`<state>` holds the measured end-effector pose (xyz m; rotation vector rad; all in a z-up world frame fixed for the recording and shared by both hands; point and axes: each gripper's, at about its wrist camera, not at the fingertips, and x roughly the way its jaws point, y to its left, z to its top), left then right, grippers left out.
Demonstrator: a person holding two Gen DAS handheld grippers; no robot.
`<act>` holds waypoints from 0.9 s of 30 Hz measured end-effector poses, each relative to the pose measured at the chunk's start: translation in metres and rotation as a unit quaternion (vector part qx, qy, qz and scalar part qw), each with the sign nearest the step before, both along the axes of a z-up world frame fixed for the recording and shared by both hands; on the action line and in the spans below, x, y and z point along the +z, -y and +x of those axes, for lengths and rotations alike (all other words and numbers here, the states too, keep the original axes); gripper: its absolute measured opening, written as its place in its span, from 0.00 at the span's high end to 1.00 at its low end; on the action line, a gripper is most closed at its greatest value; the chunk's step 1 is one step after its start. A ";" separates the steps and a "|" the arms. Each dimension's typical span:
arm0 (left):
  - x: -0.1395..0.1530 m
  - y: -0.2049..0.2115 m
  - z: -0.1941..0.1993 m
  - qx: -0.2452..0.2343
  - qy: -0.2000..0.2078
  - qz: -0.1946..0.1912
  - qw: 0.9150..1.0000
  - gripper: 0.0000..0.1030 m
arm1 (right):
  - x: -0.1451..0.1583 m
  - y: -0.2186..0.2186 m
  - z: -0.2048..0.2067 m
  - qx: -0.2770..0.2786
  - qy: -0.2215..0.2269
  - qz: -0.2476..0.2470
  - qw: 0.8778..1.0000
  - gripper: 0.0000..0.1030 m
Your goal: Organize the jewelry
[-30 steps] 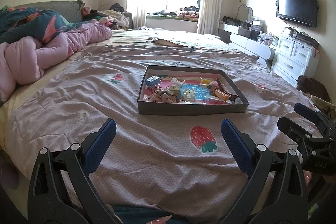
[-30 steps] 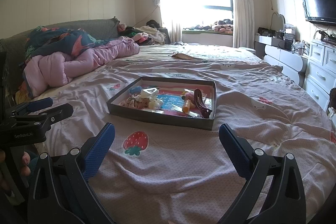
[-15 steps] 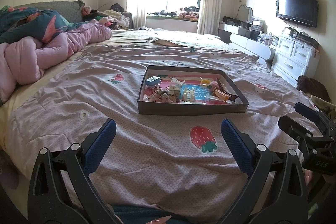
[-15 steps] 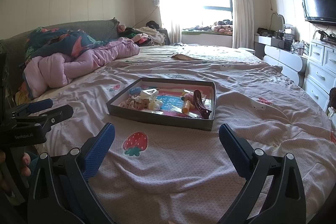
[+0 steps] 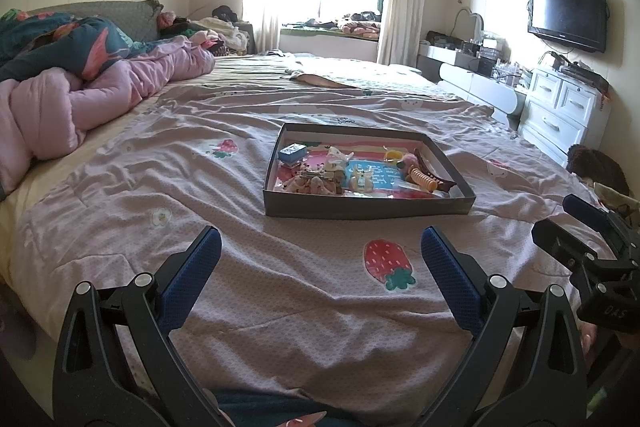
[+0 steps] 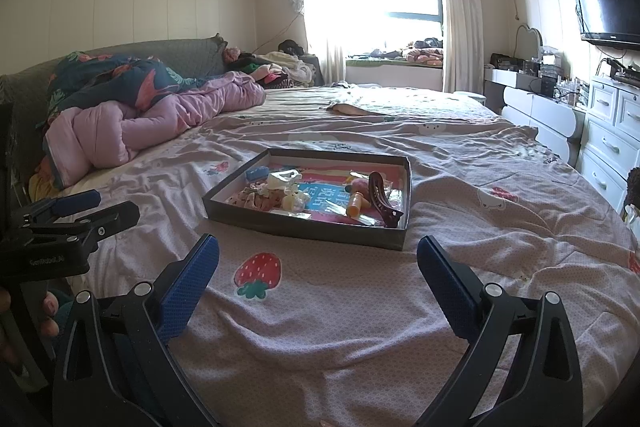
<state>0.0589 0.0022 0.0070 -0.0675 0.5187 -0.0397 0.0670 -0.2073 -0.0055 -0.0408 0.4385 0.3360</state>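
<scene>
A shallow grey cardboard tray (image 5: pixel 368 205) lies flat on the bed, ahead of both pairs of fingers and touched by neither. In the left wrist view it sits straight ahead, between the lines of the two blue pads and beyond their tips; in the right wrist view (image 6: pixel 308 227) it sits ahead as well, its near right corner closest to the right-hand pad.

Inside the tray is a loose jumble of small accessories on a pink and blue printed liner. A dark brown claw hair clip (image 6: pixel 380 197) lies along the right wall, with an orange ribbed clip (image 5: pixel 425 179) just beside it. A small blue box (image 5: pixel 293 151) sits in the far left corner, a yellow ring-shaped piece (image 5: pixel 393 156) lies toward the far right, and pale beige and cream pieces (image 5: pixel 320 183) are heaped against the near wall. Their finer details are too small to make out.

The left gripper (image 5: pixel 320 253) hangs low over the pink quilted bedspread (image 5: pixel 240 187), its fingers spread wide and holding nothing. A printed strawberry (image 5: pixel 388 263) on the fabric lies just inside the right-hand finger. The right gripper (image 6: pixel 318 251) is likewise spread wide and empty, the same strawberry (image 6: pixel 258 273) just inside its left-hand finger.

Each gripper shows at the edge of the other's view, gripped by a hand (image 6: pixel 44 311).

A rumpled pink duvet (image 6: pixel 132 123) lies well off to the left of the fingers, white drawers (image 5: pixel 560 107) to the right.
</scene>
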 end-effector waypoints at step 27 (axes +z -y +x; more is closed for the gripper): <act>0.000 -0.001 0.001 0.001 0.004 -0.018 1.000 0.11 | 0.009 0.007 0.005 -0.013 0.007 0.009 1.000 0.06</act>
